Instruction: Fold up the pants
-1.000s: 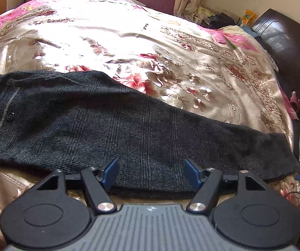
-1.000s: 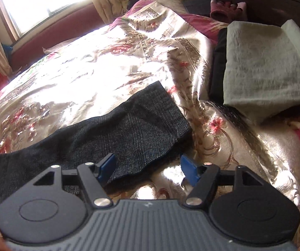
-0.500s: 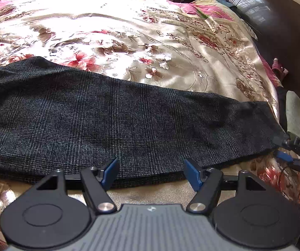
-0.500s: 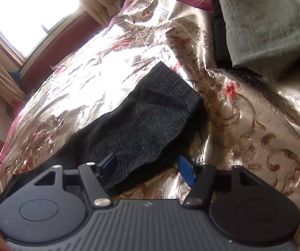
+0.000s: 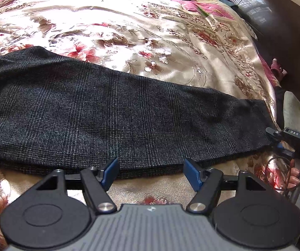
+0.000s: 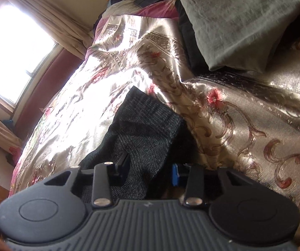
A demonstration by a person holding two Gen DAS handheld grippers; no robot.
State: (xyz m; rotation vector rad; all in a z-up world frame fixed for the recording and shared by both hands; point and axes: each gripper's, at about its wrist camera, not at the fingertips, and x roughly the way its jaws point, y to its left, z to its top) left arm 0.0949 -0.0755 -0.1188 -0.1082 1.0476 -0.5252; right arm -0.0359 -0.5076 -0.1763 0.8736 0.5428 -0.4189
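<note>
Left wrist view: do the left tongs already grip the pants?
No, the left tongs stand wide open at the near edge of the pants, and their blue pads pinch no cloth.

Bedroom, daylit.
Bed [image 5: 129, 31] under glossy floral satin cover; bright window [image 6: 9, 50] with beige curtains [image 6: 51, 25] beyond it; dark wooden headboard [image 5: 279, 27] at bed's end.

Right tool [image 6: 149, 170] jaws closing on pants [image 6: 143, 133] hem; bedspread [image 6: 244, 125] beneath.
</note>
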